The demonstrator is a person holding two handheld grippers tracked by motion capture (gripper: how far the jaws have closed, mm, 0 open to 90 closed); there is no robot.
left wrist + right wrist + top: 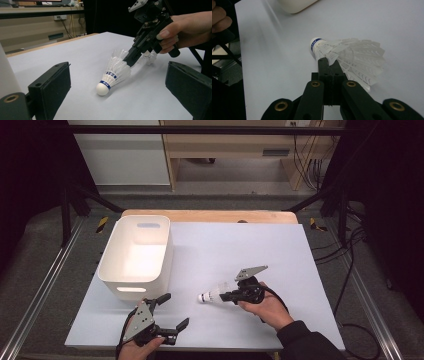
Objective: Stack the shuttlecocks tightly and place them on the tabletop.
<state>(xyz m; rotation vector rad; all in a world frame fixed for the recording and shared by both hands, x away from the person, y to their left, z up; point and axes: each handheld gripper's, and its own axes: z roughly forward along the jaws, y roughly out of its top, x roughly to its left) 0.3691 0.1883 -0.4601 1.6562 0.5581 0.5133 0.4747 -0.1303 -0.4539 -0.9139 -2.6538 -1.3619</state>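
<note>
Shuttlecock [214, 294]: on bench [250, 250], feathers pinched by right tongs [231, 296] (cork pointing toward bin [135, 254]). Left tongs [172, 311]: spread wide, holding nothing, near front edge.

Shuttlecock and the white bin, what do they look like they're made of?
Shuttlecock: skirt looks like white feathers, since separate ribbed vanes overlap; rounded matte white base, possibly cork or foam, with a blue band. White bin: likely moulded plastic, with smooth, slightly glossy walls, rounded corners and cut-out handles.
</note>
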